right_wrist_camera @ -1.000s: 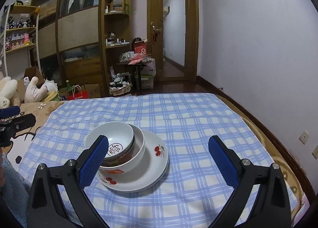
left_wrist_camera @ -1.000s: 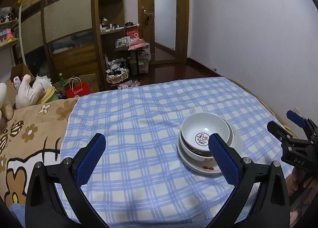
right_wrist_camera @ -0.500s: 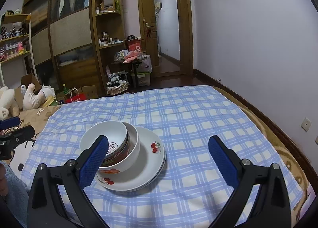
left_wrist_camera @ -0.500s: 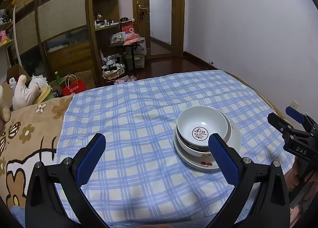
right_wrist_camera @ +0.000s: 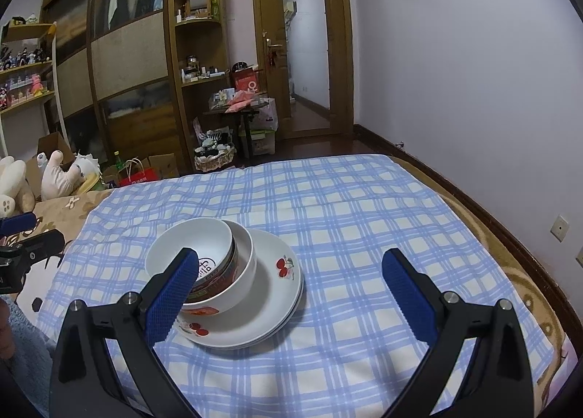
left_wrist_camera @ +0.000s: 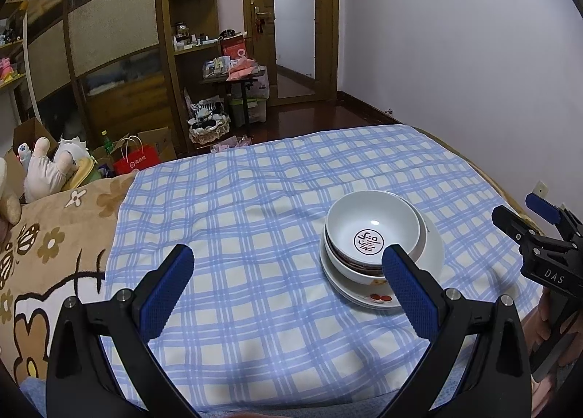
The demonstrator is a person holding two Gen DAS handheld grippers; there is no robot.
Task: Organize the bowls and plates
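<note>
Left wrist view: the letters "DAS" read white on the black body of the right gripper [left_wrist_camera: 546,232] at the frame's edge. The top bowl [left_wrist_camera: 372,226] carries a round dark-red character mark inside; its lettered side band is too small to read. It nests in a second bowl [right_wrist_camera: 243,261], on stacked cherry-printed plates [right_wrist_camera: 277,294], all resting on the blue checked cloth [left_wrist_camera: 255,199]. The left gripper [left_wrist_camera: 288,294] hangs wide open just beside the stack, empty; the right gripper too is spread wide, holding nothing.

Two nested white bowls [right_wrist_camera: 204,265] off-centre atop stacked cherry-print plates [right_wrist_camera: 269,308].
</note>
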